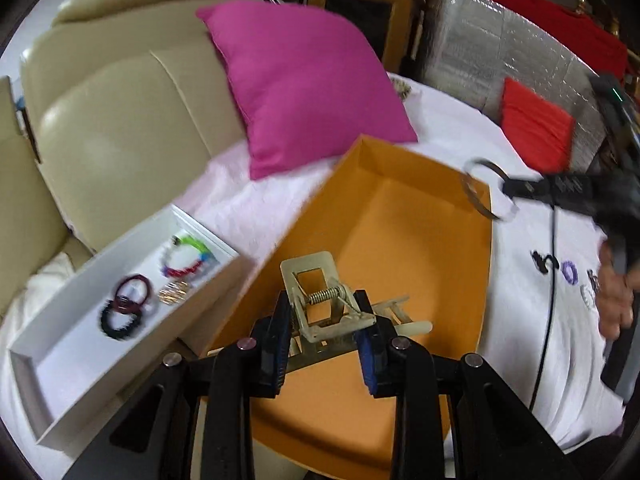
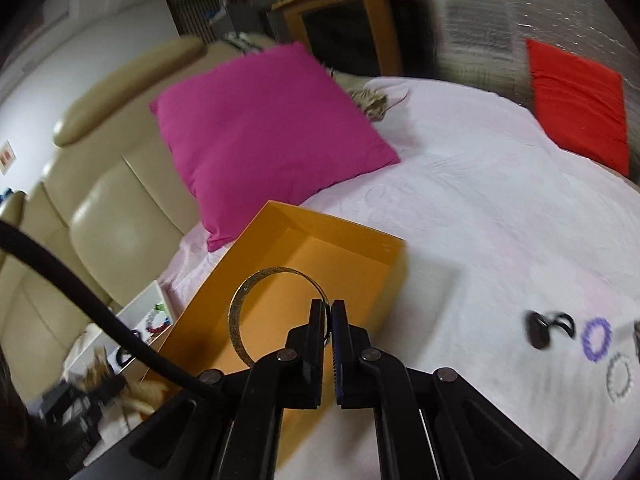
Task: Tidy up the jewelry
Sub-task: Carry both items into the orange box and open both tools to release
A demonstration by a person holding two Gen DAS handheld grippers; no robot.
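Note:
My left gripper (image 1: 325,322) is shut on a small wooden stick-and-spring model (image 1: 320,304), held over the open orange box (image 1: 420,240). My right gripper (image 2: 328,312) is shut on a thin gold glitter bangle (image 2: 240,308) above the orange box's (image 2: 360,256) near corner; it also shows in the left wrist view (image 1: 472,196). A white tray (image 1: 80,320) to the left holds a multicolour bead bracelet (image 1: 188,256), dark red and black bracelets (image 1: 124,308) and a gold piece (image 1: 173,293). Loose pieces lie on the white sheet at right: a dark ring (image 2: 540,332), a purple bracelet (image 2: 596,338), a grey bracelet (image 2: 618,376).
A magenta pillow (image 1: 304,84) lies behind the box against a cream padded headboard (image 1: 120,128). A red cushion (image 1: 536,128) sits at the far right. A black cable (image 2: 80,296) crosses the right wrist view. White bedsheet (image 2: 480,200) spreads to the right.

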